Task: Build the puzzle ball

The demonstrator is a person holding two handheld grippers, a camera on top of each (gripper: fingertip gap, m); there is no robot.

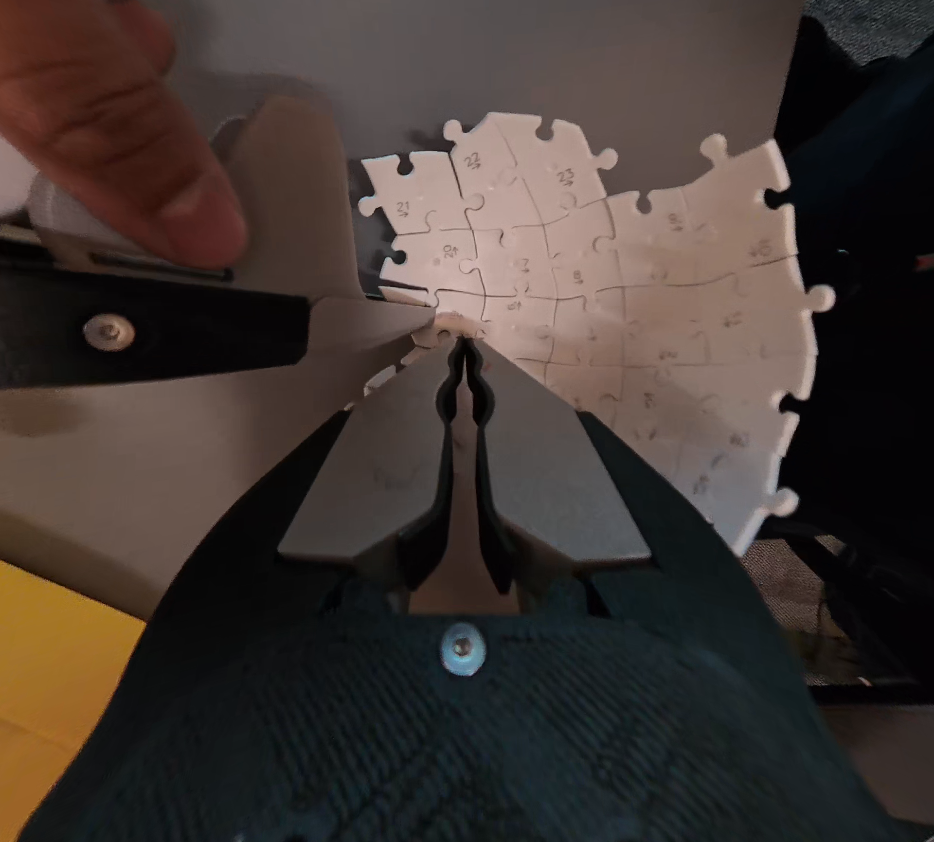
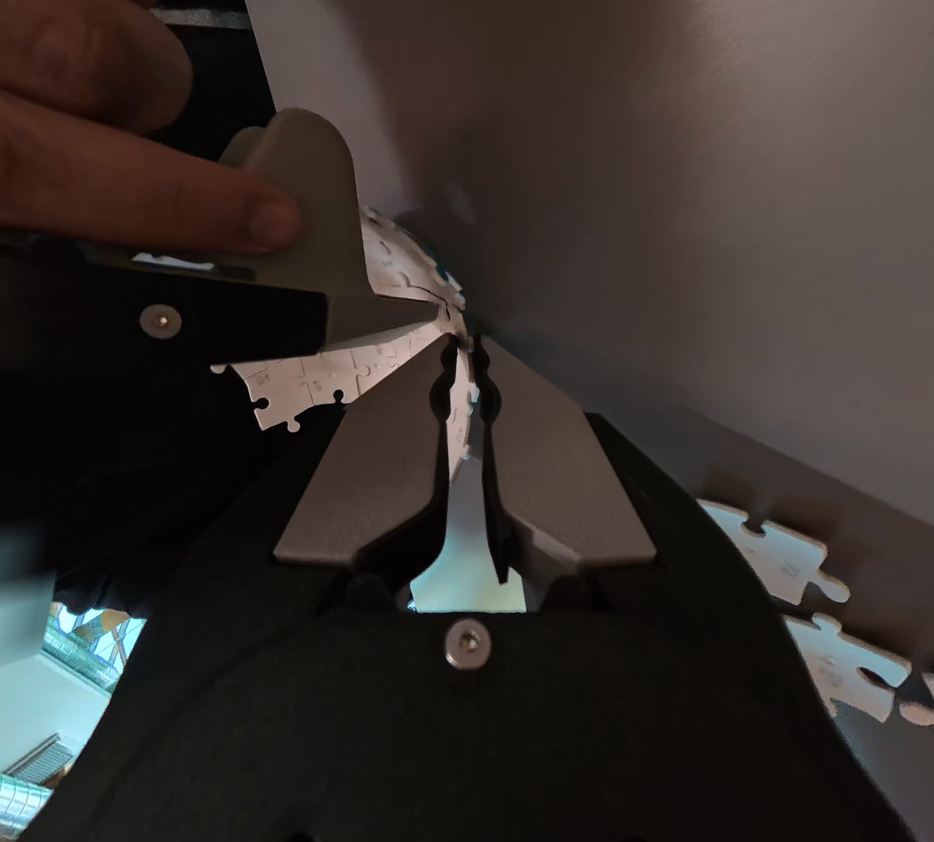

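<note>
Puzzle ball: we see a curved white sheet of joined puzzle pieces [image 1: 632,312]; it is only part of a ball; small marks sit on many pieces; it is held up in the air in front of a grey table top [image 1: 505,34]

Left gripper: our left gripper [image 1: 466,343] has its two fingers pressed close together; the tips pinch the bottom edge of the white sheet

Right gripper: in the left view the right gripper [image 1: 429,320] comes in from the side; its grey tip touches the sheet just beside the left gripper's tips; in its own view its fingers [image 2: 394,454] sit on both sides of the sheet's thin edge; we cannot tell if they squeeze it

Hand: a person's finger [image 1: 151,161] rests on top of the right gripper

Loose pieces: two white pieces [image 2: 788,560] lie flat on the table, well apart from the sheet

Other things: a yellow patch [image 1: 50,666] shows low in the corner; something dark [image 1: 869,262] sits behind the sheet
</note>
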